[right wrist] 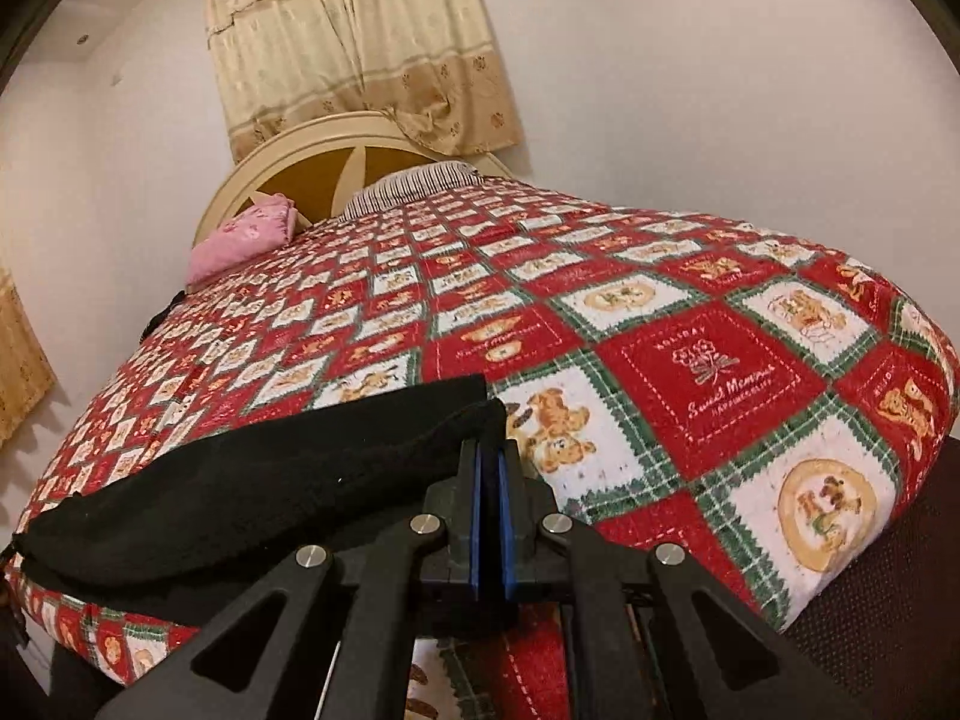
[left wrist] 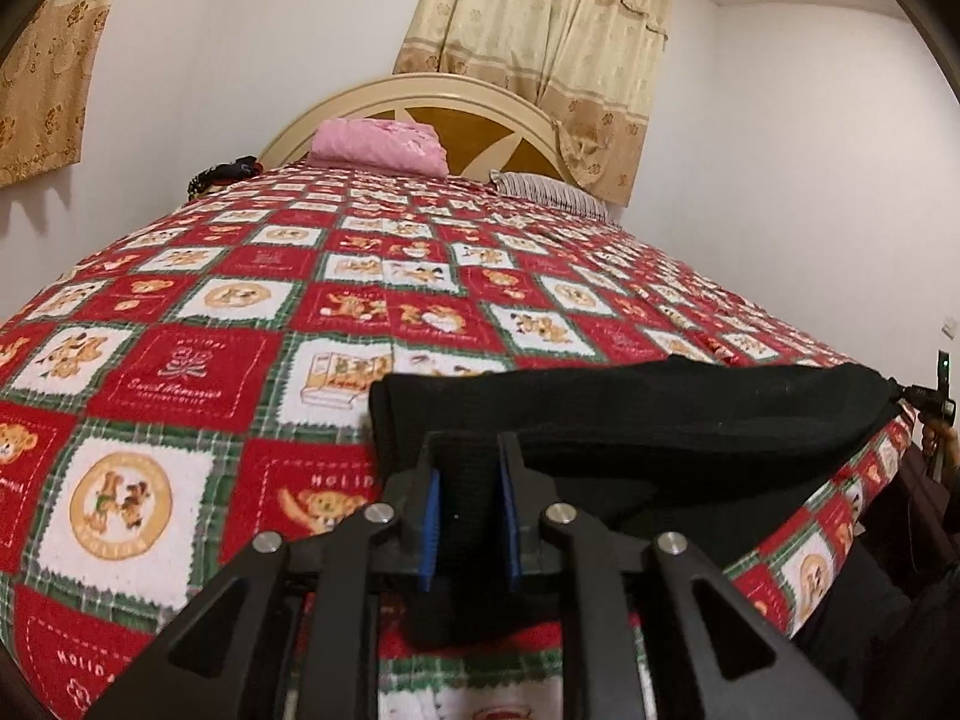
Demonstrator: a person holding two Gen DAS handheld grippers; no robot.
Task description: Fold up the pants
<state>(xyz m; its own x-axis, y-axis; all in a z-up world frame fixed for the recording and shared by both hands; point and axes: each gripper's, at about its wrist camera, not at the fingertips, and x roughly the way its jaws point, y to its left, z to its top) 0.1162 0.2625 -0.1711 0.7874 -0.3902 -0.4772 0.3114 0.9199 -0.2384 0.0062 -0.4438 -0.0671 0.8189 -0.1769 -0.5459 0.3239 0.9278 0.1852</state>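
Your left hand-held gripper [left wrist: 470, 468] stands parted around the black pants [left wrist: 660, 414]; your right hand-held gripper [right wrist: 492, 468] pinches their other corner on the bed [right wrist: 690, 360].

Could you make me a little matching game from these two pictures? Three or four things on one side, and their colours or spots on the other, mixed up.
Things:
1. pants
2. folded blanket
3. striped pillow
4. curtain

Descriptions:
A. pink, at the headboard
B. black, at the near edge of the bed
C. beige, hanging behind the headboard
D. grey and white, at the far end of the bed beside the pink thing

Pairs: 1-B, 2-A, 3-D, 4-C
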